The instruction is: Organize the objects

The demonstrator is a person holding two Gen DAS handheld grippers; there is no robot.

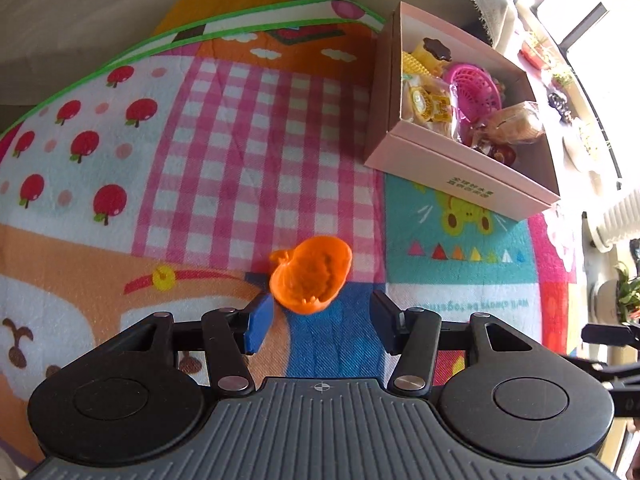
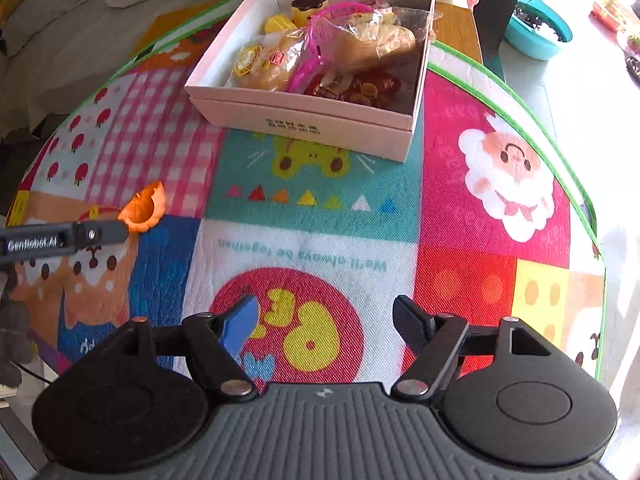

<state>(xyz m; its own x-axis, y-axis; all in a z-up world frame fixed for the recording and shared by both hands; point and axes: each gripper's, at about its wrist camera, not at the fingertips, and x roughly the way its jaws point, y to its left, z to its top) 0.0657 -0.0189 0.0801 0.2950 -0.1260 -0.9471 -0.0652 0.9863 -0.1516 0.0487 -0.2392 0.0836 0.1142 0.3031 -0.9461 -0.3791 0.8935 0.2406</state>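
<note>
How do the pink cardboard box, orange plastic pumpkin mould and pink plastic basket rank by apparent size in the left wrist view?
1. Pink cardboard box, clearly largest.
2-3. Orange plastic pumpkin mould and pink plastic basket look alike; the mould is nearer the camera, so no ranking.

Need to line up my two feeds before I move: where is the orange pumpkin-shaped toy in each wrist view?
Left wrist: orange toy low centre, just ahead of the open left gripper.
Right wrist: orange toy at far left, mid-height, by the left gripper's tip.
Shared landmark: the pink box on the mat.
</note>
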